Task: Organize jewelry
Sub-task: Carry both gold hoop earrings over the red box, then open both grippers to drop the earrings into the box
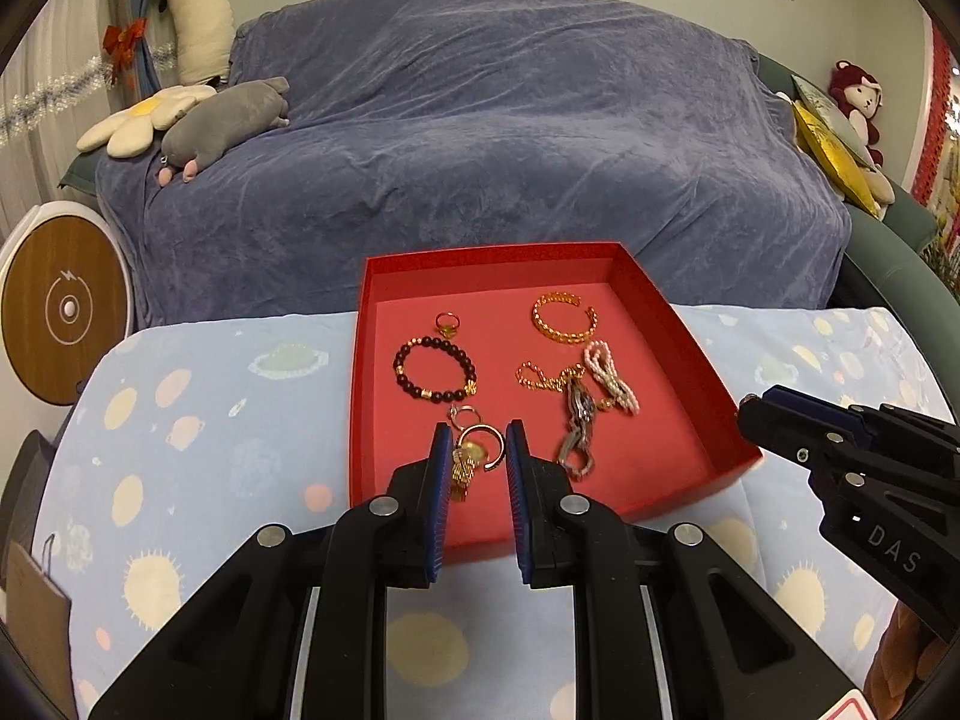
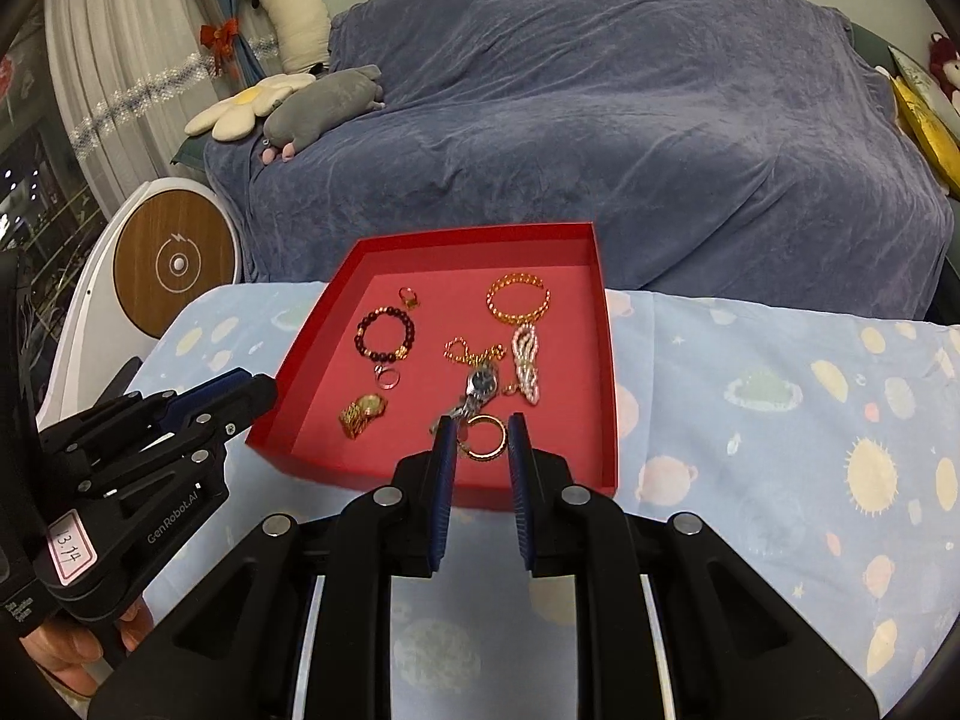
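Note:
A red tray (image 1: 708,396) (image 2: 282,414) on the table holds the jewelry: a dark bead bracelet (image 1: 433,369) (image 2: 385,335), a gold cuff (image 1: 564,317) (image 2: 518,297), a pearl strand (image 1: 612,377) (image 2: 527,363), a gold chain (image 1: 543,377) (image 2: 474,351), a silver watch (image 1: 577,432) (image 2: 480,385), a gold watch (image 1: 465,465) (image 2: 363,409), small rings (image 1: 447,323) and a gold open ring (image 2: 483,437). My left gripper (image 1: 477,441) is open above the gold watch. My right gripper (image 2: 480,429) is open above the gold ring.
The table wears a light blue planet-print cloth (image 2: 780,420). A sofa under a blue-grey throw (image 1: 480,120) stands behind, with plush toys (image 1: 222,126) at its left. A round white and wood device (image 1: 60,312) stands to the left.

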Action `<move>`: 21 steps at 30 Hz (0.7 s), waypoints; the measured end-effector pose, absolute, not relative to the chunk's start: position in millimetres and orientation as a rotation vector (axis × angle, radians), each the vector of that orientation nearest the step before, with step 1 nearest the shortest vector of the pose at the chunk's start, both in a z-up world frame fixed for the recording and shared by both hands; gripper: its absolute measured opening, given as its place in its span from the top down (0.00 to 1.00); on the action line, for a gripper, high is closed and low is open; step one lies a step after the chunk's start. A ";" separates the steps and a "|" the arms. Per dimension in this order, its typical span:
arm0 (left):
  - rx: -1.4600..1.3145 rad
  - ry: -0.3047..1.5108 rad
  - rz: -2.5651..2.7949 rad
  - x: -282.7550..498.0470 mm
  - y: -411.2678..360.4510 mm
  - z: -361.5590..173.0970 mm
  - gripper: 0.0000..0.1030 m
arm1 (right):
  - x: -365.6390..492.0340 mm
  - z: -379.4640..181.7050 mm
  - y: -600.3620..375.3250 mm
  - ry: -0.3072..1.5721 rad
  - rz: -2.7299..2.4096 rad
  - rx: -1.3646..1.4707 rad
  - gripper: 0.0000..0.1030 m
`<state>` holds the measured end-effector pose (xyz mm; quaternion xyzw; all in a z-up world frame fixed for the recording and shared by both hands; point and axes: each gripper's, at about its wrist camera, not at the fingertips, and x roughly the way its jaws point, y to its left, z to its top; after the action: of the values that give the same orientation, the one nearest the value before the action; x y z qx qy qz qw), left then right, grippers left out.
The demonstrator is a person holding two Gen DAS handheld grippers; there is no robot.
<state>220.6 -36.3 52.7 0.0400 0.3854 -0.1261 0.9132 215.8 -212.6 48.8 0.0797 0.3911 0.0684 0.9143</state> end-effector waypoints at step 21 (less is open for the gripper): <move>0.097 0.839 -0.163 274.6 -55.3 4.0 0.52 | 264.3 5.5 -205.9 0.816 0.075 0.133 0.61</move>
<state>274.6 -55.3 4.0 0.0470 0.4066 -0.0789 0.9090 264.3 -205.9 5.5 0.0644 0.3963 0.0365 0.9151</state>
